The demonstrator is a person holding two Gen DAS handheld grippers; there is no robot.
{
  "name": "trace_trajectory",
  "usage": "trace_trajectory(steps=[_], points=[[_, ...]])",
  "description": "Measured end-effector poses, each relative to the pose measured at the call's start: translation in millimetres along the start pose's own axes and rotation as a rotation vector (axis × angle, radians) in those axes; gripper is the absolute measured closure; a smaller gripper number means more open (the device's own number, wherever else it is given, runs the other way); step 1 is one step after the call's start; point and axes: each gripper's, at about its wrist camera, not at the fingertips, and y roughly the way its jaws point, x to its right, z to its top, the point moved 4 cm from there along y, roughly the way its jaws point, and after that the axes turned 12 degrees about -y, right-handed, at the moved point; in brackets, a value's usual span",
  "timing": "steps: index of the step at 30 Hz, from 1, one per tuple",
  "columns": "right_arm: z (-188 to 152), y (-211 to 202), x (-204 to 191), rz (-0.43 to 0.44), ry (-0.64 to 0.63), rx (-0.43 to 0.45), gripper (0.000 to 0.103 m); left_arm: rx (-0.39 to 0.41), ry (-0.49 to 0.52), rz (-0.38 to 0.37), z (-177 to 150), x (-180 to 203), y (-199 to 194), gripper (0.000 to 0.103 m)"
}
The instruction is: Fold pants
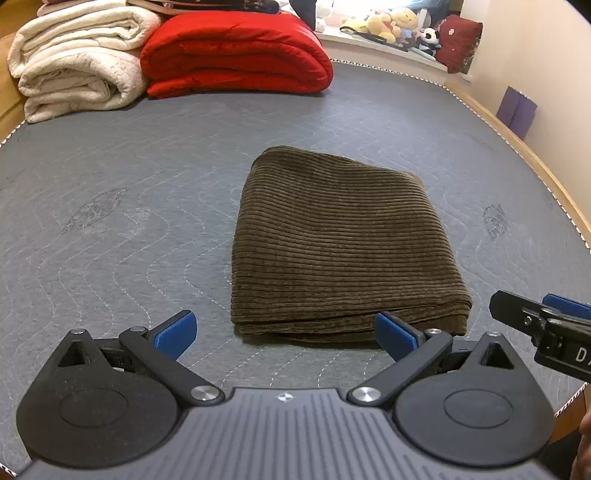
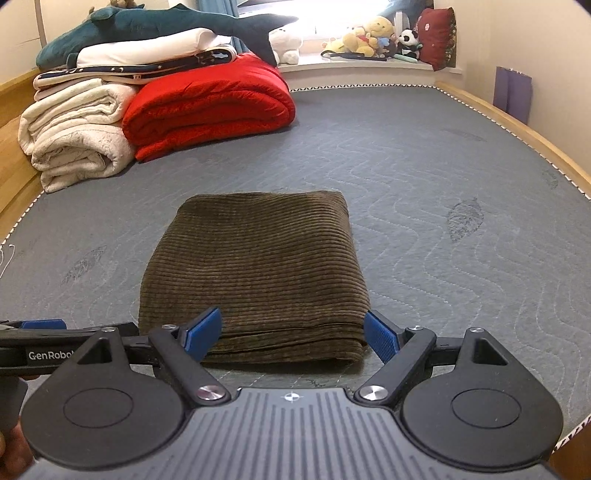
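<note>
The pants are dark olive-brown corduroy, folded into a compact rectangle lying flat on the grey quilted mattress. They also show in the right wrist view. My left gripper is open and empty, just short of the near folded edge, toward its left end. My right gripper is open and empty, jaws spread across the near edge's right half. The right gripper shows at the left wrist view's right edge; the left gripper shows at the right wrist view's left edge.
A folded red quilt and rolled cream blankets lie at the far left of the mattress. A shark plush lies on the stack. Stuffed toys sit on the windowsill. A wooden bed frame runs along the right.
</note>
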Motion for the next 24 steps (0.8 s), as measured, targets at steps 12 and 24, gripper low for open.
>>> trace_trajectory(steps=[12,24], points=[[-0.6,0.1,0.1,0.005,-0.012,-0.005,0.018,-0.004,0.011,0.000,-1.0,2.7,2.3,0.000],[-1.2,0.2,-2.1,0.000,-0.020,-0.006,0.018,0.003,0.025,-0.007,-2.4,3.8,1.4,0.000]])
